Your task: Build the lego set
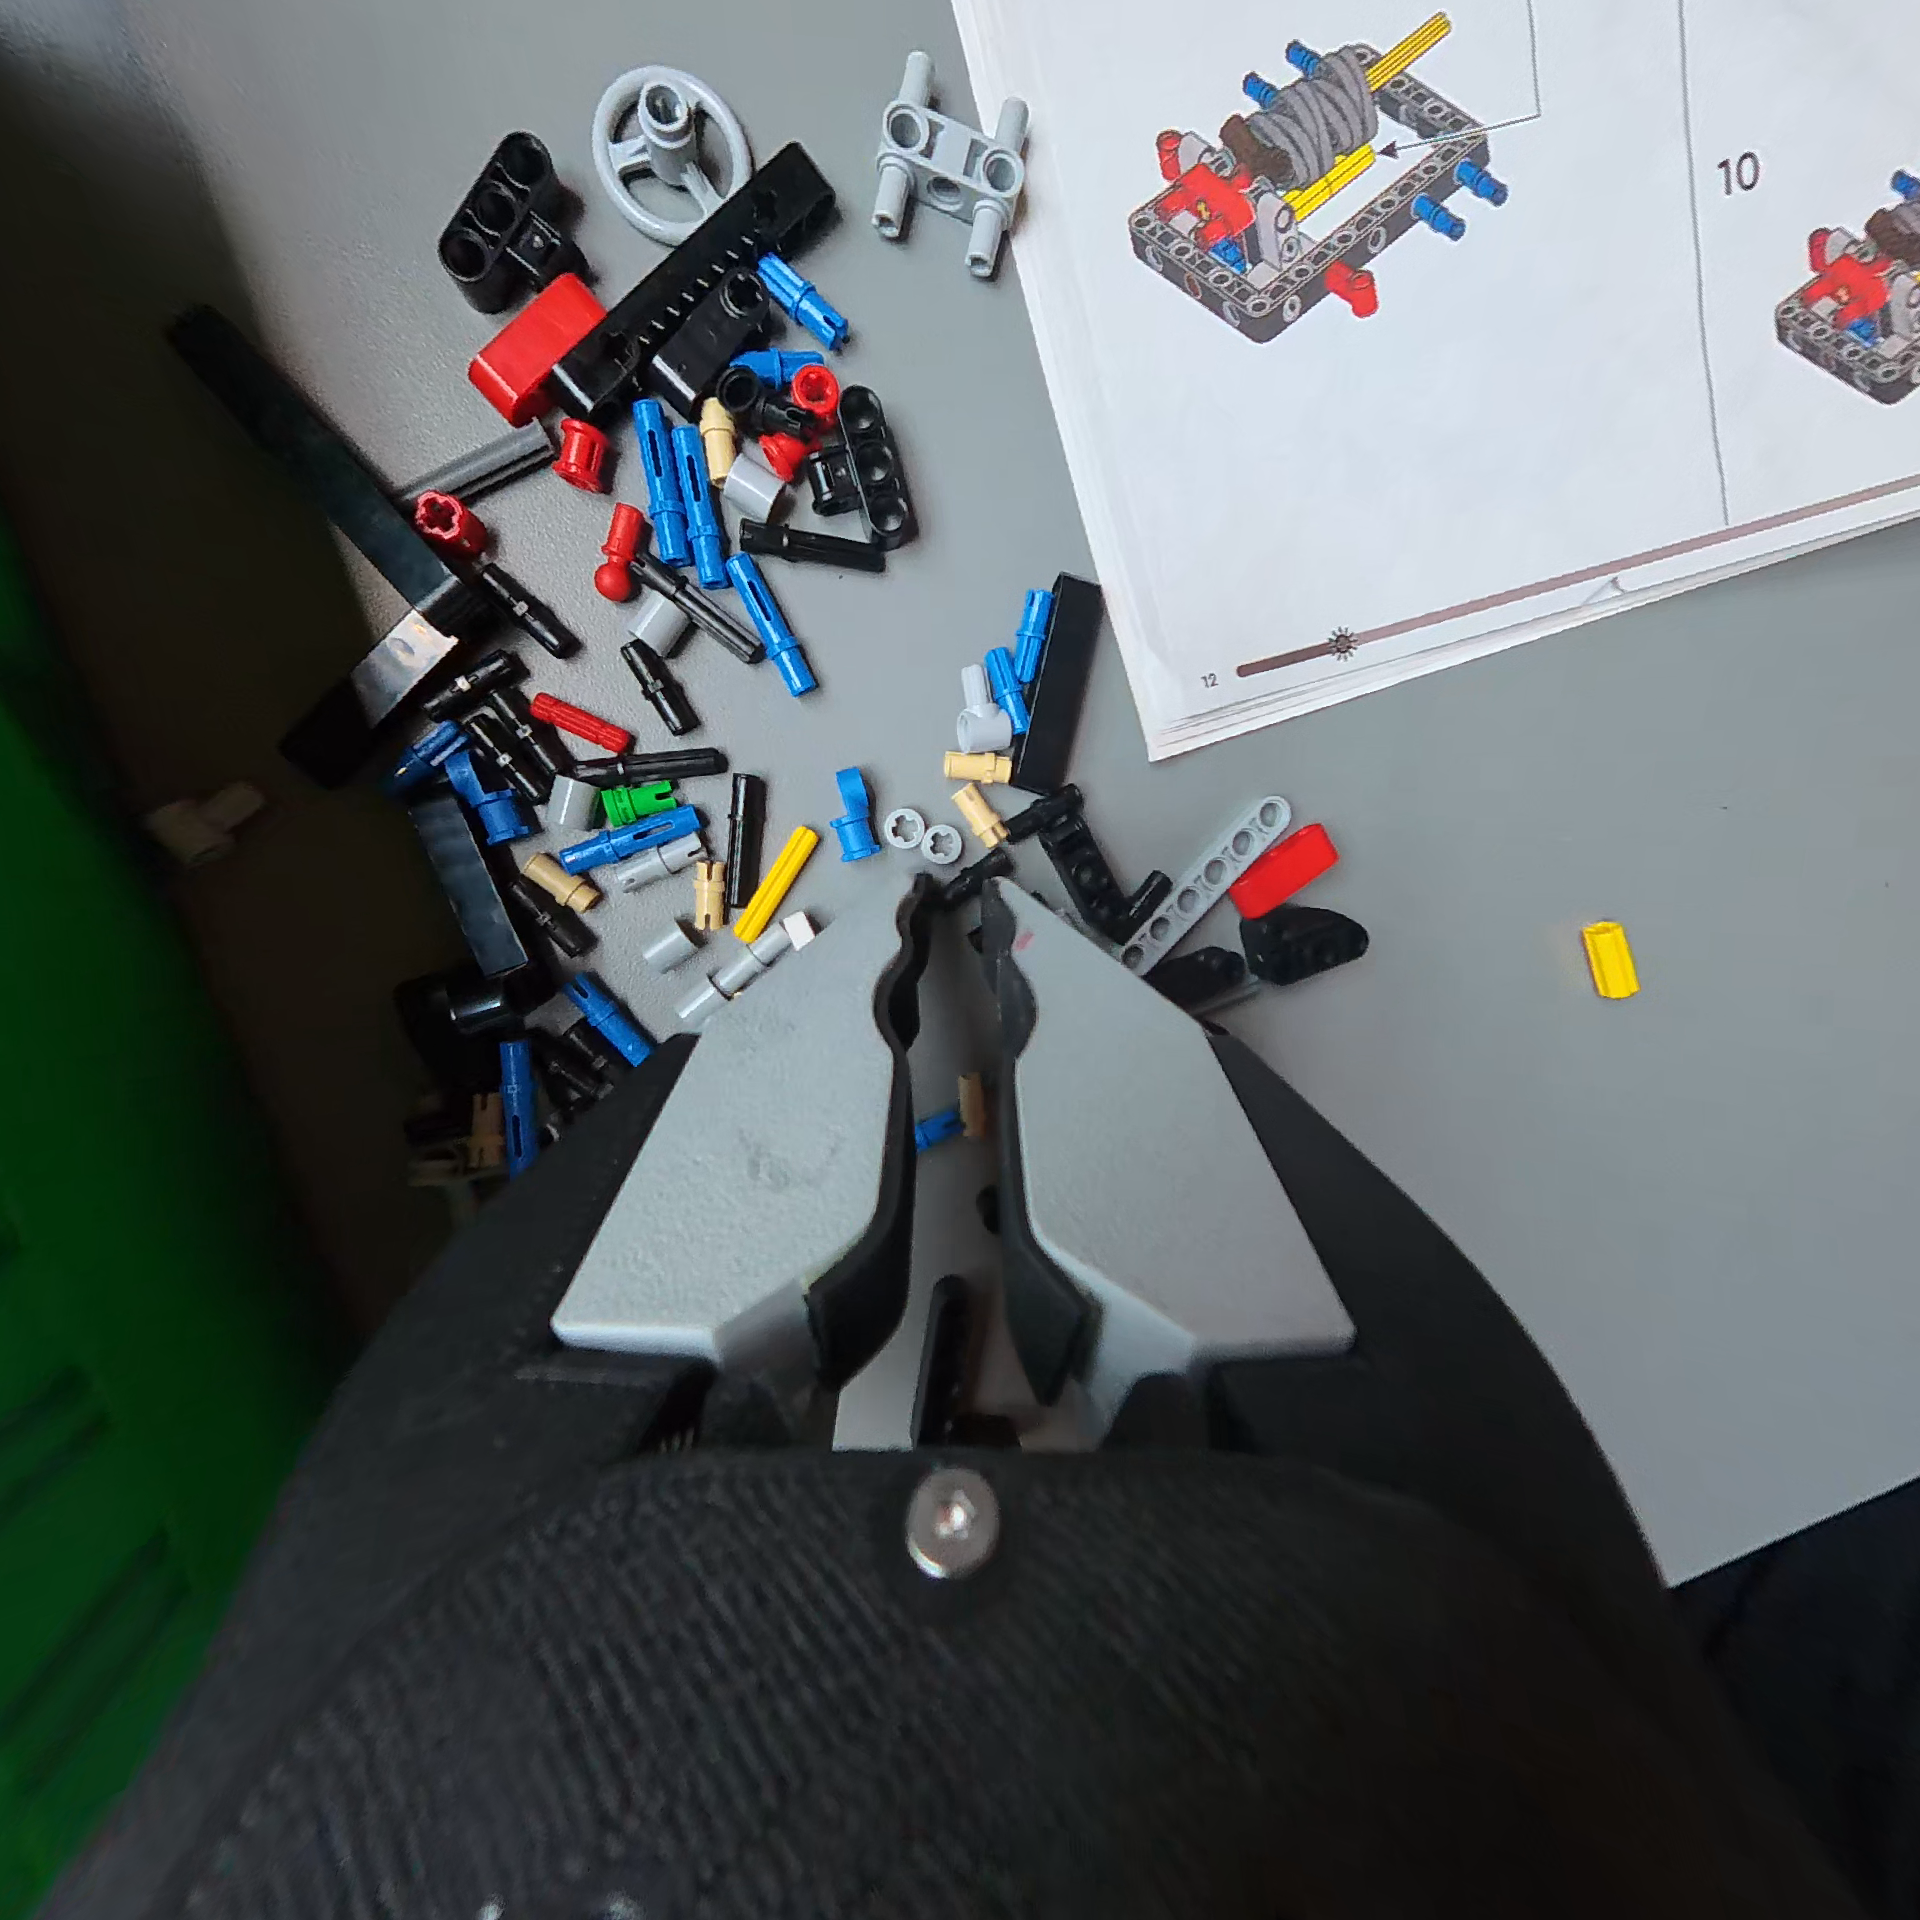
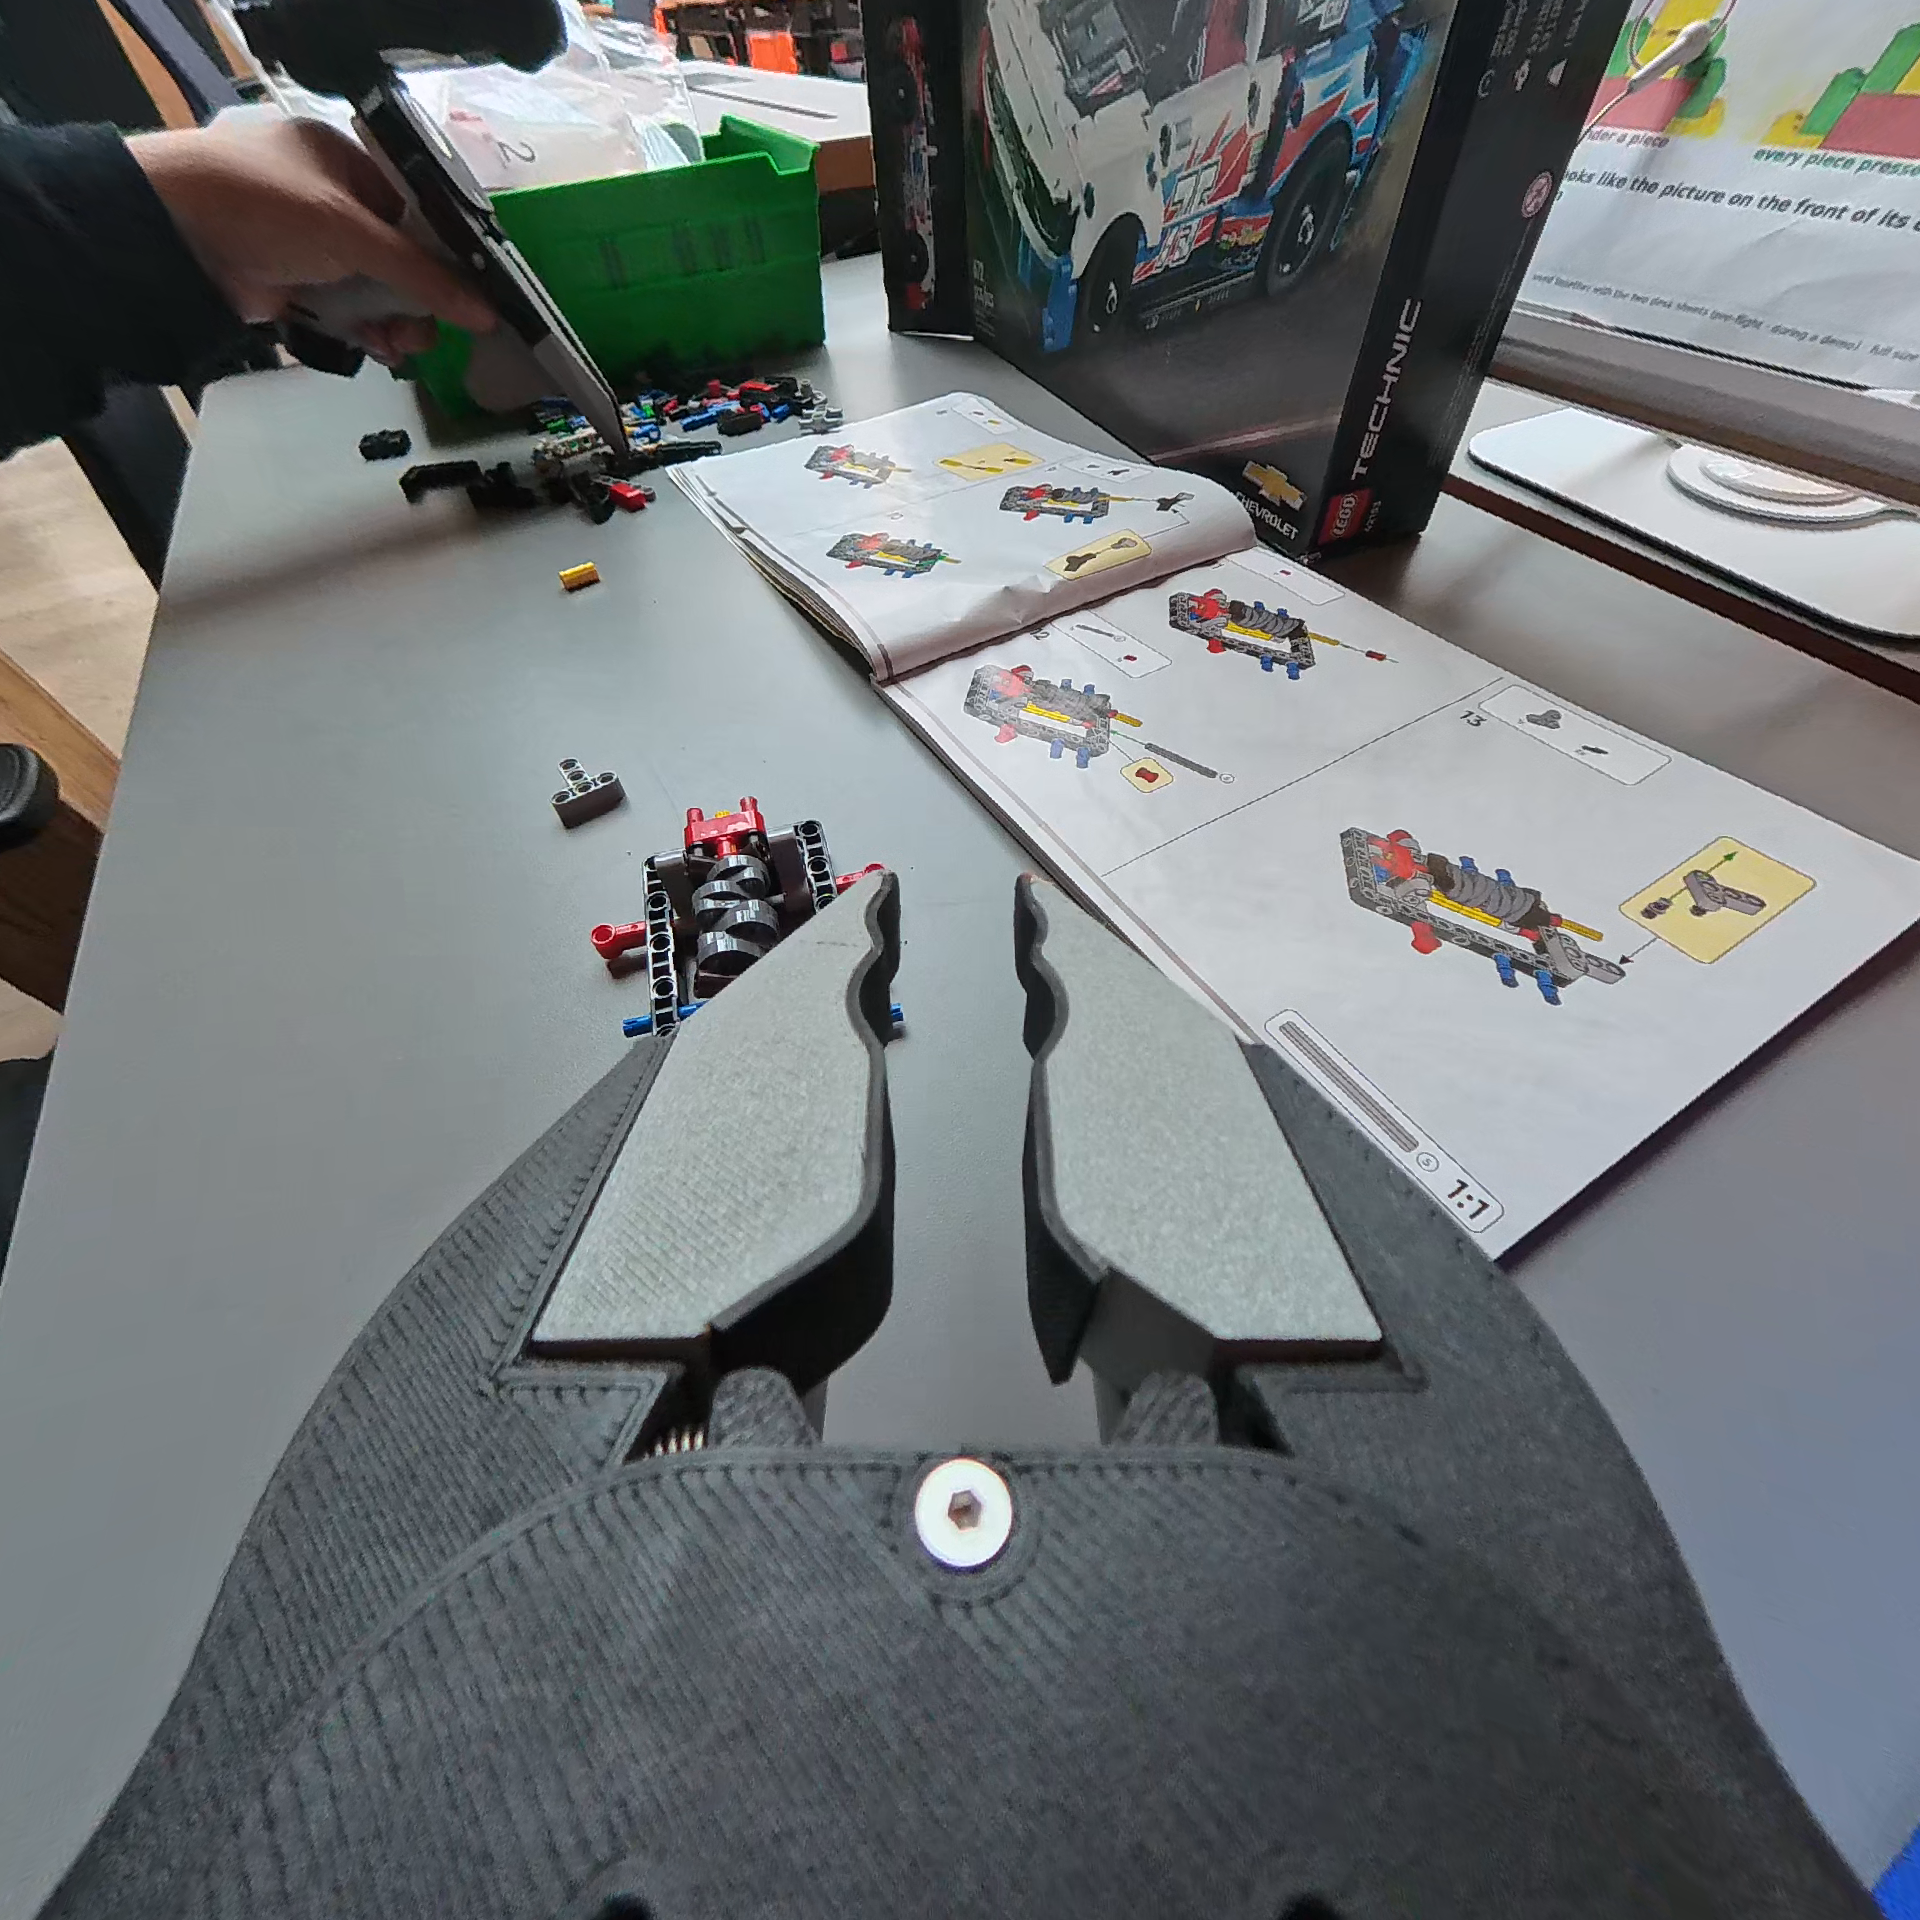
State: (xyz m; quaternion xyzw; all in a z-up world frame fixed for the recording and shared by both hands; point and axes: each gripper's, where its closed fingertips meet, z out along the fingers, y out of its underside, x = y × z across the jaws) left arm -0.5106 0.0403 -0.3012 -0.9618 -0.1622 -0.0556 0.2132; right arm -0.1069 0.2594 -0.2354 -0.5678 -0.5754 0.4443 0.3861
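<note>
My left gripper [image 1: 956, 886] is low over a pile of loose black, blue, red and tan lego pins and beams [image 1: 675, 582]. Its jaws are almost closed, with the end of a small black pin [image 1: 977, 871] between the tips. It also shows far off in the right wrist view [image 2: 621, 442], held by a person's hand [image 2: 291, 229]. My right gripper [image 2: 956, 894] is open and empty, just above the grey table [image 2: 416, 1039]. The partly built frame with red and dark grey parts [image 2: 727, 904] lies just left of it, partly behind its left finger.
The open instruction booklet [image 2: 1247, 831] lies to the right, also seen in the left wrist view [image 1: 1403, 416]. A yellow piece [image 2: 579, 575] and a grey T-piece [image 2: 587, 792] lie apart. A green bin [image 2: 675, 249] and the set's box [image 2: 1195, 239] stand at the back. The tips of one gripper are about 45 centimeters away from the tips of the other. About 15 centimeters separates my right fingertips from the grey T-piece [image 2: 587, 792].
</note>
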